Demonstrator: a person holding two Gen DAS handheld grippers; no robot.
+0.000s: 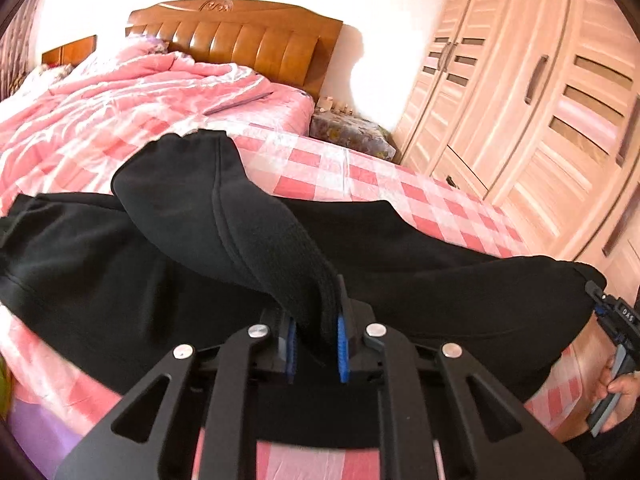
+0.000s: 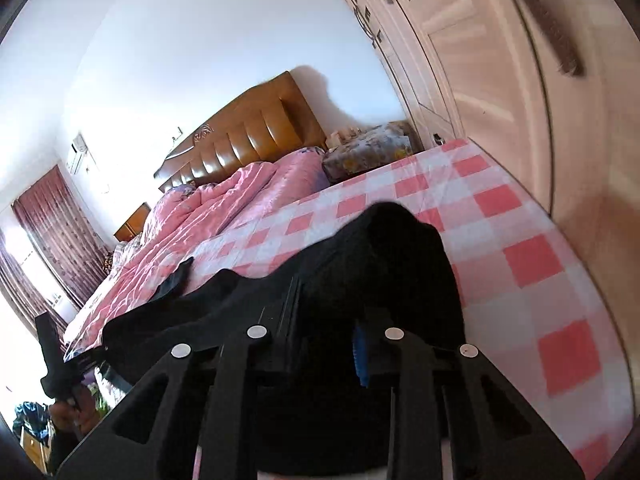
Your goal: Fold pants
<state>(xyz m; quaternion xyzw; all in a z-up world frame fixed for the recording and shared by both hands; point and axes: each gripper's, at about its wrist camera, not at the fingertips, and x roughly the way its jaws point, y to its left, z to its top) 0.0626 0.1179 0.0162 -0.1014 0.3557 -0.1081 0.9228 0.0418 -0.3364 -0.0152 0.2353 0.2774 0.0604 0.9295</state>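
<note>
Black pants point(image 1: 120, 260) lie across the pink checked sheet point(image 1: 400, 184) of a bed. My left gripper point(image 1: 316, 340) is shut on a ribbed edge of the pants, and the cloth rises from between its blue pads point(image 1: 343, 348) as a lifted fold. At the far right of the left wrist view, my right gripper point(image 1: 596, 292) meets the other end of the pants, with a hand point(image 1: 624, 392) on its handle. In the right wrist view the pants point(image 2: 400, 264) bunch over and between the right gripper's point(image 2: 326, 336) fingers. One blue pad point(image 2: 360, 356) shows, pressed against the cloth.
A rumpled pink quilt point(image 1: 100, 92) covers the far half of the bed, below a brown headboard point(image 1: 240, 40). A pale wooden wardrobe point(image 1: 540, 100) runs along the bed's right side. A bedside stand with a floral cover point(image 1: 348, 132) is by the headboard. Dark red curtains point(image 2: 60, 232) hang at the far left.
</note>
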